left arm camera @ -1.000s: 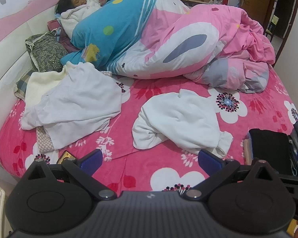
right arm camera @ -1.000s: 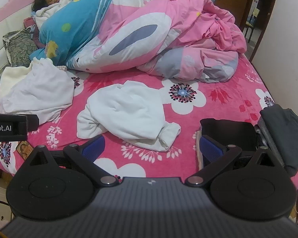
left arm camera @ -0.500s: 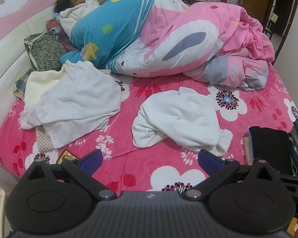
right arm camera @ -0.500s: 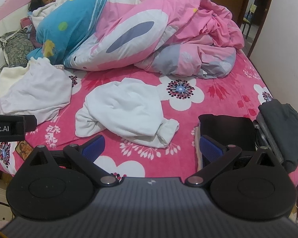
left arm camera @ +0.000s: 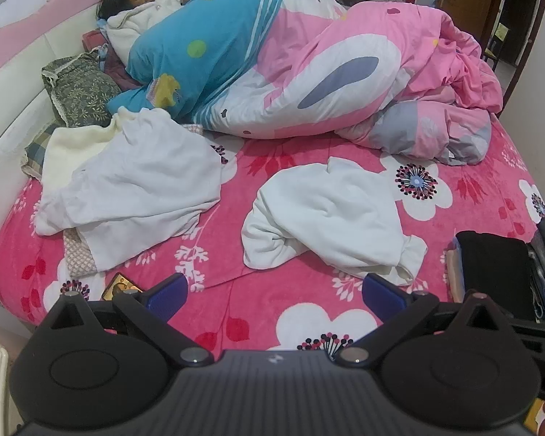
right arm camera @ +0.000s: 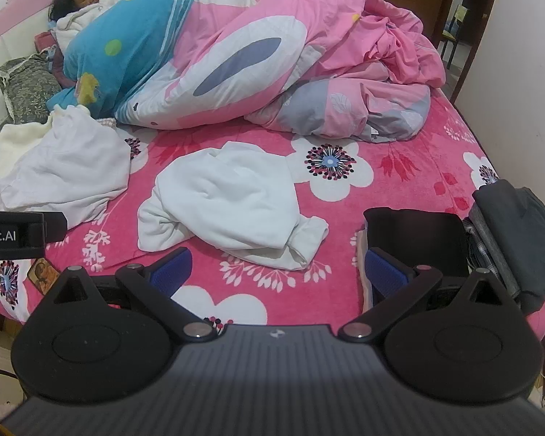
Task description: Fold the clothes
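Observation:
A crumpled white garment (left arm camera: 330,218) (right arm camera: 229,203) lies in the middle of the pink flowered bed (left arm camera: 272,301) (right arm camera: 399,189). Another heap of white clothes (left arm camera: 127,185) (right arm camera: 58,170) is spread at the left. A stack of folded dark clothes (left arm camera: 490,272) (right arm camera: 418,239) sits at the bed's right front edge. My left gripper (left arm camera: 274,296) hovers open above the front edge, short of the white garment. My right gripper (right arm camera: 278,272) is open too, just in front of the garment's cuff, its right finger next to the dark stack. Neither holds anything.
A person (left arm camera: 141,11) lies under a large blue, white and pink quilt (left arm camera: 309,61) (right arm camera: 254,58) across the far half of the bed. A grey folded garment (right arm camera: 519,232) is at the far right. A small picture card (left arm camera: 121,287) lies near the front left edge.
Both grippers have drifted slightly closer to the bed; the garment sits a little lower and nearer in the views. Nothing was grasped, and the clothes have not moved.

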The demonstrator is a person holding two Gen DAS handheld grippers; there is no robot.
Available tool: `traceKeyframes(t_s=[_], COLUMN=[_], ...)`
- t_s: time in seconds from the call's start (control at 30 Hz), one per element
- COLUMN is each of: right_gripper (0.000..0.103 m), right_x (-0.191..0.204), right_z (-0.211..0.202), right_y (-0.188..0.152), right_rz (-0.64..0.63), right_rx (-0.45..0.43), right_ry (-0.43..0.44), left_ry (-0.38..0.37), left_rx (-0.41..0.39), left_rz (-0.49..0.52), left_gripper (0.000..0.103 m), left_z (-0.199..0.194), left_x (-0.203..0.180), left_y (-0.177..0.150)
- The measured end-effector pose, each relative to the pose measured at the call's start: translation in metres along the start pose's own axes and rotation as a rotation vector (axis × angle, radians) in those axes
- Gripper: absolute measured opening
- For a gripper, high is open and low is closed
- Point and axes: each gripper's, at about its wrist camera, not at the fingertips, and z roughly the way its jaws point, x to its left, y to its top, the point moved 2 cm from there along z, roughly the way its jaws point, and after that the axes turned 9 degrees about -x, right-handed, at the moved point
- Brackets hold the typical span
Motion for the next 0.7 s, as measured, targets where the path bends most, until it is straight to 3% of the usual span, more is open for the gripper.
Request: traceKeyframes(t_s=[0.7], right_gripper=[0.102], right_x=[0.017], right_z=[0.012], right_y=[0.008], right_rz=[0.002], right_rx=[0.011], right_ry=[-0.038], left_ry=[-0.039], left_rx=[0.017], left_rz=[0.002], left_gripper=[0.103], left_z=[0.024], left_x=[0.015], left_y=[0.012])
